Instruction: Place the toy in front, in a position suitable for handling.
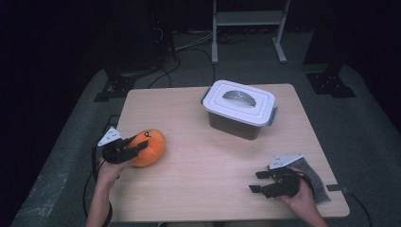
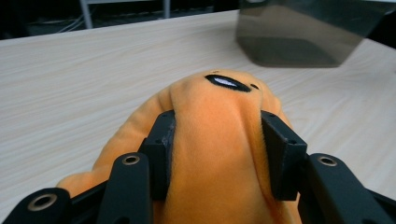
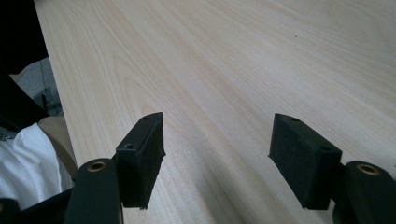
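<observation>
An orange plush toy [image 1: 150, 146] with a stitched black eye lies on the wooden table [image 1: 203, 156] at the left. My left gripper [image 1: 135, 147] is shut on it from the left side. In the left gripper view both black pads [image 2: 161, 154] press into the orange plush toy [image 2: 215, 140] and pinch up a ridge of its fabric. My right gripper [image 1: 257, 181] rests low over the table at the front right, pointing left. Its jaws stand open in the right gripper view, right gripper [image 3: 217, 158], with bare wood between them.
A dark plastic box with a white latched lid and handle [image 1: 239, 108] stands at the back middle of the table, also seen blurred as the box [image 2: 303, 32]. A grey mesh pouch [image 1: 316, 182] lies by the right hand. A metal stand [image 1: 248, 21] is on the floor behind.
</observation>
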A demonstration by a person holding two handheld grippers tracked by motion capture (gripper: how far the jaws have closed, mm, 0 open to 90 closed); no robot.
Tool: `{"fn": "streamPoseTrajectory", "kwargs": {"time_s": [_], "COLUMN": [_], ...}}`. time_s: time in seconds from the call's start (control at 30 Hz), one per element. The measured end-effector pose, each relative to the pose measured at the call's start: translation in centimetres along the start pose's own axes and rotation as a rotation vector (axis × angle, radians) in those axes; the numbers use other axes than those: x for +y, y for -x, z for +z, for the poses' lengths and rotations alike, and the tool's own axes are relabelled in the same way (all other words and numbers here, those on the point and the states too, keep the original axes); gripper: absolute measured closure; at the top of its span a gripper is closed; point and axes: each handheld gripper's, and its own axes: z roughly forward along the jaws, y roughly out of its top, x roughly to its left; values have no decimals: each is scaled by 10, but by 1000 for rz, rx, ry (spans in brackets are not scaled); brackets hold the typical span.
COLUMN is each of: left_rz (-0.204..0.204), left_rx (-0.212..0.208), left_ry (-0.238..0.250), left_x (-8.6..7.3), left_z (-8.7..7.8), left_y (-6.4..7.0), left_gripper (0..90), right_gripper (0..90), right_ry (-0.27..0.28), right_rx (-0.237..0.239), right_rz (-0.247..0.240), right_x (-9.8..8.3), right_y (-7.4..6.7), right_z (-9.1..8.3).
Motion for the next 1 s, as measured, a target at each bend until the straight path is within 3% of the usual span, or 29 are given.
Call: {"fn": "streamPoseTrajectory", "kwargs": {"time_s": [0.23, 0.57, 1.0], "left_rz": [42, 133, 212], "left_rx": [-94, -210, -352], "left_ry": [10, -7, -38], "left_x": [13, 32, 46], "left_z": [6, 25, 60], "left_y": [23, 74, 136], "left_gripper": [530, 532, 534], "right_gripper": [340, 340, 346], "right_ry": [1, 11, 38], "right_rx": [-2, -9, -22], "right_rz": [-1, 4, 4], "right_x": [0, -1, -1], "right_y": [0, 0, 2], "right_z": [-1, -6, -16]}}
